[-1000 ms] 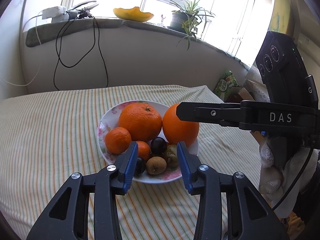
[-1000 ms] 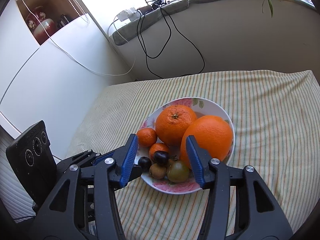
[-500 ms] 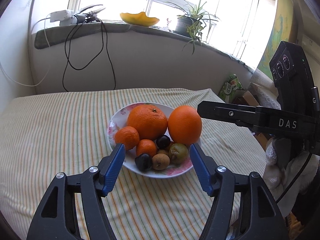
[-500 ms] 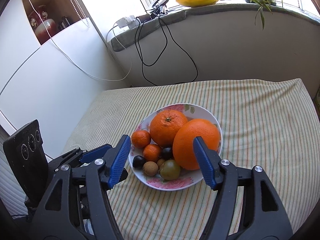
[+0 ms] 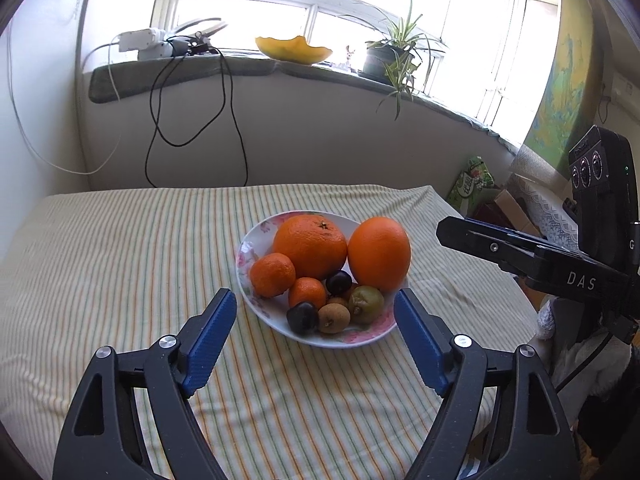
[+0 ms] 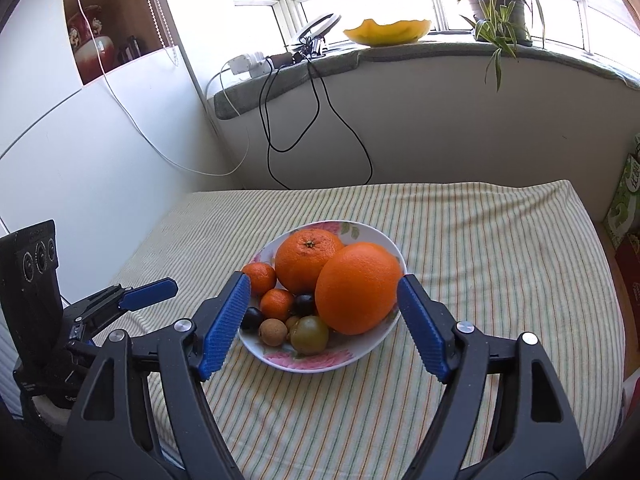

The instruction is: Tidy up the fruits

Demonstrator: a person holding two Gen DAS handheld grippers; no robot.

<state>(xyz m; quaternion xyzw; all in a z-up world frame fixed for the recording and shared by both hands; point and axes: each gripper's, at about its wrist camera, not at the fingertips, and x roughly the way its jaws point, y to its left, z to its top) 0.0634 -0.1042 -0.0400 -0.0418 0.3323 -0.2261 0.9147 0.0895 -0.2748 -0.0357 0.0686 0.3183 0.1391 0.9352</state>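
Fruits (image 5: pixel 320 272) sit heaped on plate (image 5: pixel 256 236) at twelve o'clock; my left gripper (image 5: pixel 316 336) and right gripper (image 6: pixel 324 320), jaws just spreading, hold nothing. Next: choose one fruit.

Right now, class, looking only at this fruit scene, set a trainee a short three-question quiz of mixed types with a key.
1. True or false: the left gripper is holding a fruit.
2. How many big oranges sit in the floral plate? A) one B) two C) four
3. Fill in: the plate rests on a ____ tablecloth.

Key:
1. False; both it and the right gripper are open and empty, their jaws having just been opening.
2. B, the ribbed orange and the smooth orange.
3. Striped.
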